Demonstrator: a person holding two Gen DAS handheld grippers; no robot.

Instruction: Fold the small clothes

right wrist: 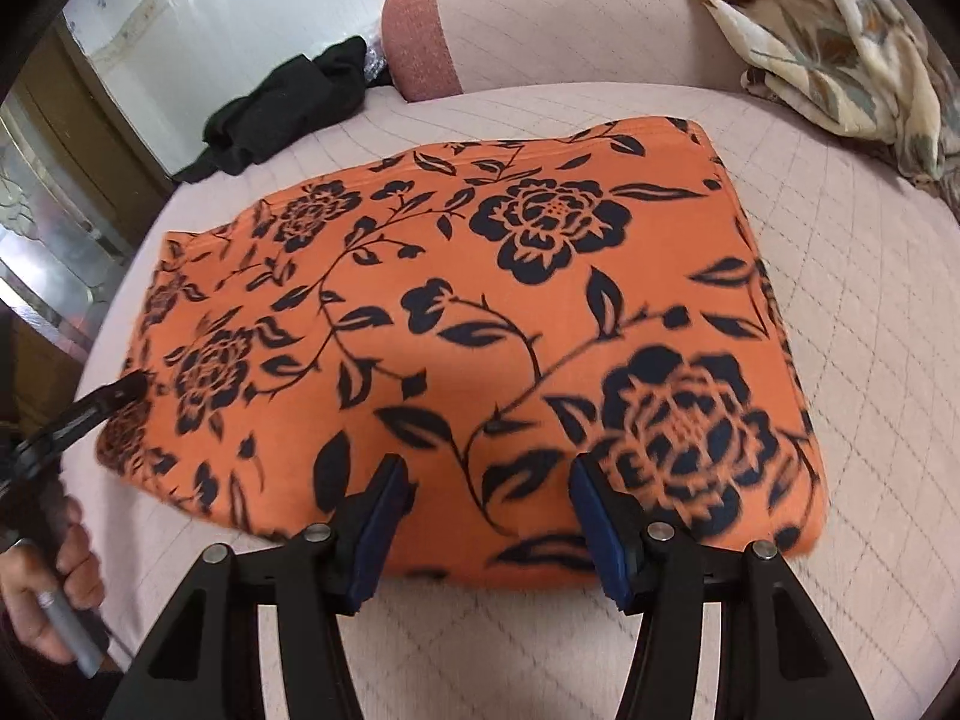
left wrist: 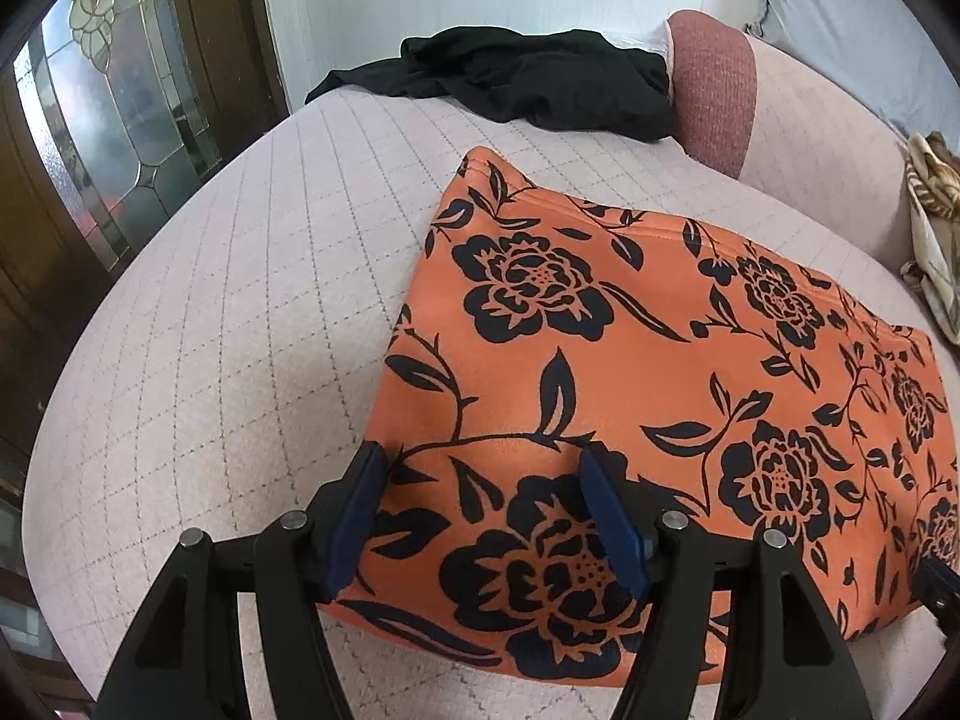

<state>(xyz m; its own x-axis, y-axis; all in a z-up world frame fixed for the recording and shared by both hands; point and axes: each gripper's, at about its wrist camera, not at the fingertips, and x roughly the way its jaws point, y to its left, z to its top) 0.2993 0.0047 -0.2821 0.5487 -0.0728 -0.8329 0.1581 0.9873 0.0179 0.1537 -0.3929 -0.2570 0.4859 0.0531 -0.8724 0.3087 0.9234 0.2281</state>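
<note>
On the pale quilted sofa seat [left wrist: 198, 324] lies the orange floral garment [right wrist: 480, 324], folded flat. Both grippers hang over its near edge: left gripper [left wrist: 480, 462] parted, nothing between its 2 blue pads; right gripper [right wrist: 489, 474] the same, empty. Black clothing [left wrist: 516, 78] sits crumpled by the pink armrest [left wrist: 711, 84], cream patterned cloth [right wrist: 828, 42] on the backrest, a leaded-glass door [left wrist: 102, 138] at left.
</note>
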